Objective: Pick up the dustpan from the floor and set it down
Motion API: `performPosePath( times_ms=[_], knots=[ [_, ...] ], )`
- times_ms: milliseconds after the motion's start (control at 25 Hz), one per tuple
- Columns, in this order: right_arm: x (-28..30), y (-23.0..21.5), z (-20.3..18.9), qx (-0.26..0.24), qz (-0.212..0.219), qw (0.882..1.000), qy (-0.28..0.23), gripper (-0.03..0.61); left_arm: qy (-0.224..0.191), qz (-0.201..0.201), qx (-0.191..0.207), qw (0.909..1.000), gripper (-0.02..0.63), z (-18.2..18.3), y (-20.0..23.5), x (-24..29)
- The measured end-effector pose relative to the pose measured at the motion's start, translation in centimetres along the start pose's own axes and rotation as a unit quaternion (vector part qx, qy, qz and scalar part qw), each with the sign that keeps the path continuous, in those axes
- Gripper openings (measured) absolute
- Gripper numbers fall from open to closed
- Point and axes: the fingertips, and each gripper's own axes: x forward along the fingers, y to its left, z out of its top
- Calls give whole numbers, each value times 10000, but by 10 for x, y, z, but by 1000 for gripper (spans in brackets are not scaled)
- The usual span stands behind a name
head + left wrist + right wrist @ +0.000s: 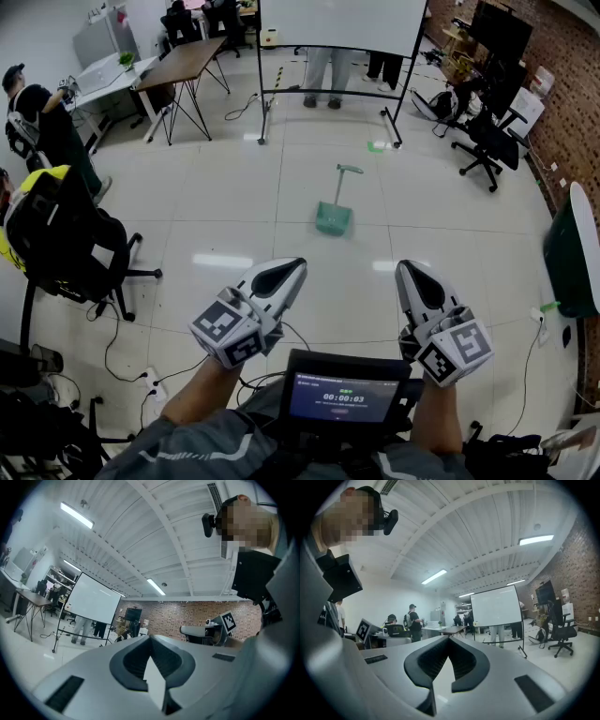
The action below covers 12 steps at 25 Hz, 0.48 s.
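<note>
Green plastic dustpan (pixel 334 217) with a long handle (pixel 345 183) rising from the pan, alone on pale glossy floor tiles (pixel 234 202), mid-room, nearer than the wheeled whiteboard (pixel 337 23) and the small green mark (pixel 377 146) by its right foot. Left gripper (pixel 284 275): pointing level, jaws closed together, nothing between them. Right gripper (pixel 412 278): likewise level, jaws pressed shut, empty. Both held near the body, above a dark screen (pixel 344 396) at the chest. Dustpan well apart from both, farther out and roughly between their two lines of aim; not visible in either gripper view. Step in hand, by judgement: the approach, not yet begun. To do well: walk up close first, spread one gripper's jaws wide before the reach, aim for the handle rather than the pan's thin lip, close squarely across the shaft to avoid swing on the lift. Hazards: black office chair (pixel 66 234) and loose cable (pixel 112 328) at near left, well off the direct path.
</note>
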Motion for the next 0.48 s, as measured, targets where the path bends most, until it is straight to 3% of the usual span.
performPosePath(
  times_ms=[480],
  knots=[
    [36, -19, -10, 49, 238, 9997, -60, 18, -75, 295, 55, 9995, 26, -1, 35, 14]
  ],
)
